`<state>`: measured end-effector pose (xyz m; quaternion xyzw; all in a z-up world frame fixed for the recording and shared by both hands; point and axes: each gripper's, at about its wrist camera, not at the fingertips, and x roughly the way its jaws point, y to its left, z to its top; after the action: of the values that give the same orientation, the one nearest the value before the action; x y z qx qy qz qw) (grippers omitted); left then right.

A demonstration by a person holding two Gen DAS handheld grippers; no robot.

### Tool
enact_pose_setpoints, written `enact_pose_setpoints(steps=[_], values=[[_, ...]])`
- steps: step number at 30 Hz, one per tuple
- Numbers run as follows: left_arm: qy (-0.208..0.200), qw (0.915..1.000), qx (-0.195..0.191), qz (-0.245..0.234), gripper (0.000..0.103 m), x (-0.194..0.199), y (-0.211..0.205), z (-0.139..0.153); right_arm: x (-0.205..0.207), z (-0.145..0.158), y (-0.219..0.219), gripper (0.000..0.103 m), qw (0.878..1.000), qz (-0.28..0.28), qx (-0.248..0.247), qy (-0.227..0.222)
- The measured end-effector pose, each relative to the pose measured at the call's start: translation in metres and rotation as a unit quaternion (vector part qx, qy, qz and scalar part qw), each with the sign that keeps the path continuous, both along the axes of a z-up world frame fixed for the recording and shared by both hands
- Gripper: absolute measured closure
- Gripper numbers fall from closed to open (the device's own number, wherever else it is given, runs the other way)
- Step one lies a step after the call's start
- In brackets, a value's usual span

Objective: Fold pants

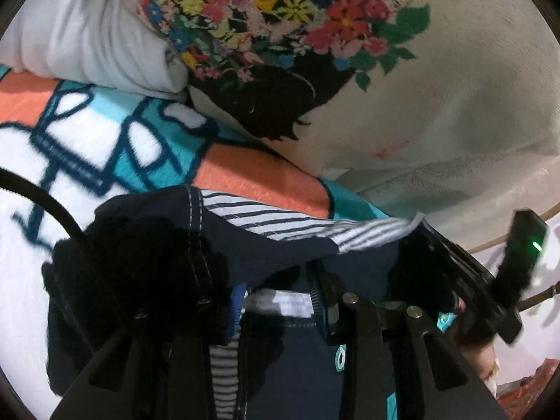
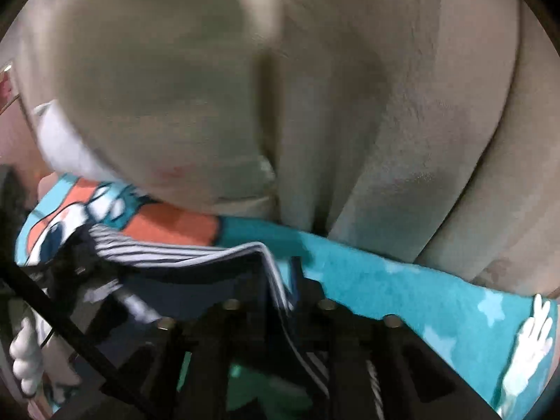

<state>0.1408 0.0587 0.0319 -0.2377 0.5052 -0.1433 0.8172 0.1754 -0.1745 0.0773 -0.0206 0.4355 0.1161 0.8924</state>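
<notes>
Left wrist view: the navy cotton pants with a white-and-navy striped lining are bunched directly ahead of the camera, lying on a fleece blanket printed in teal, orange and white. The left gripper has its black fingers closed onto a fold of the pants, with navy and striped cloth caught between them. The other gripper, a black frame with a green indicator light, appears at the right of this view, at the far end of the same fabric edge. Behind the blanket lies a cream cushion bearing a multicoloured floral print on a black silhouette, and a plain white pillow rests against it on the left. Right wrist view: heavily blurred. The right gripper has its fingers drawn in on the striped edge of the pants, which runs between them. The pants sit on the blanket, near the edge that meets a beige upholstered backrest filling the upper part of the view.
</notes>
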Motion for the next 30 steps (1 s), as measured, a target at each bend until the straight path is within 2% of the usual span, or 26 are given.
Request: enact_pose_setpoints(steps=[2, 3, 6, 9, 11, 13, 14, 17, 22, 27, 29, 30], values=[[0.003, 0.9999, -0.005, -0.015, 0.071, 0.004, 0.003, 0.002, 0.011, -0.004, -0.009, 0.049, 1.000, -0.011, -0.005, 0.005], [0.011, 0.9995, -0.015, -0.027, 0.070, 0.007, 0.006, 0.001, 0.015, -0.006, -0.014, 0.045, 1.000, -0.016, -0.006, 0.008], [0.033, 0.9969, -0.056, -0.045, 0.069, 0.009, 0.019, -0.001, 0.023, -0.013, -0.033, 0.044, 0.999, -0.039, -0.004, 0.025], [0.031, 0.9957, -0.067, -0.056, 0.069, 0.001, 0.033, 0.009, 0.020, -0.016, -0.055, 0.043, 0.997, -0.070, 0.006, 0.026], [0.018, 0.9963, -0.061, -0.057, 0.067, -0.007, 0.044, 0.020, 0.012, -0.013, -0.067, 0.043, 0.996, -0.085, 0.015, 0.023], [-0.002, 0.9978, -0.049, -0.044, 0.051, -0.023, 0.060, 0.034, -0.008, -0.004, -0.079, 0.043, 0.995, -0.093, 0.033, 0.008], [-0.010, 0.9986, -0.041, -0.034, 0.048, -0.031, 0.068, 0.038, -0.019, 0.000, -0.083, 0.043, 0.995, -0.095, 0.039, 0.000], [-0.019, 0.9998, -0.007, 0.000, 0.042, -0.055, 0.092, 0.042, -0.061, 0.010, -0.098, 0.035, 0.993, -0.099, 0.062, -0.023], [0.009, 0.9995, 0.010, 0.028, 0.040, -0.078, 0.116, 0.016, -0.124, 0.002, -0.128, 0.031, 0.987, -0.122, 0.097, -0.023], [0.027, 0.9993, 0.016, 0.019, 0.039, -0.091, 0.103, -0.011, -0.159, -0.026, -0.144, 0.029, 0.979, -0.149, 0.138, 0.005], [0.021, 0.9992, 0.030, 0.013, 0.032, -0.091, 0.092, -0.013, -0.162, -0.036, -0.147, 0.029, 0.977, -0.149, 0.152, 0.016], [0.010, 0.9991, 0.041, 0.007, 0.022, -0.091, 0.084, -0.011, -0.162, -0.041, -0.145, 0.029, 0.976, -0.149, 0.157, 0.020]])
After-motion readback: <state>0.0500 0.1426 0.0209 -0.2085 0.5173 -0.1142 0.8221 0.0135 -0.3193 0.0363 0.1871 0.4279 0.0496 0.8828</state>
